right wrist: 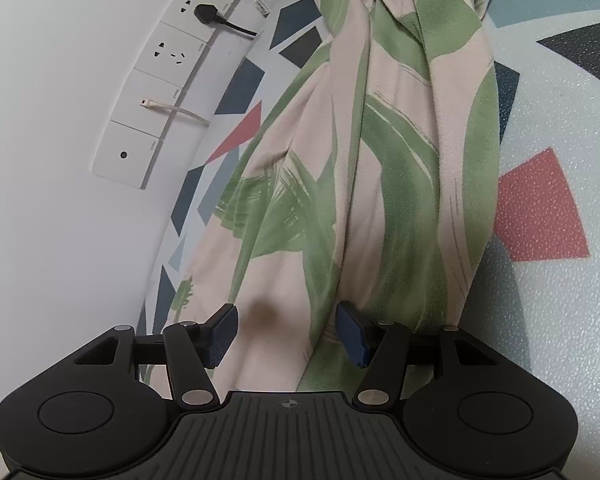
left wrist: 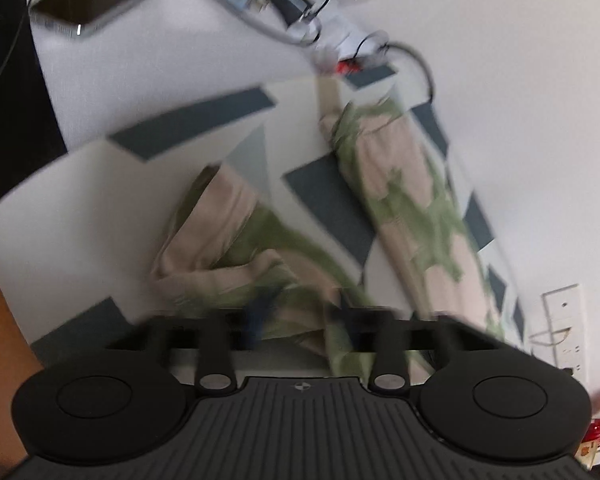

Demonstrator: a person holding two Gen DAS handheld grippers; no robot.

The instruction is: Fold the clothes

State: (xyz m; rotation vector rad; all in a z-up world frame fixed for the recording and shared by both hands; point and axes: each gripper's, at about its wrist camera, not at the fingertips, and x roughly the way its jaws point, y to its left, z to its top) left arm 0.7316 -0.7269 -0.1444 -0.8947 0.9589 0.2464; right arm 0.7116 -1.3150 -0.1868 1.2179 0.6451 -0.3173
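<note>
Sprawling across the patterned mat [right wrist: 548,216], the pink-and-green leaf-print trousers [right wrist: 380,140] are seen with the gathered waistband up at the mat's far edge and one leg run along the wall-side edge. The right gripper [right wrist: 286,334] is parked low over the cloth, jaws spread wide, nothing pinched. The left gripper [left wrist: 300,320] is badly blurred, so its jaws can't be judged. Wall sockets [right wrist: 172,54] with two black plugs [right wrist: 204,12] are lined up just beside the mat.

A home room: patterned play mat [right wrist: 548,208], wall sockets [right wrist: 168,54], wooden floor [left wrist: 0,320].
</note>
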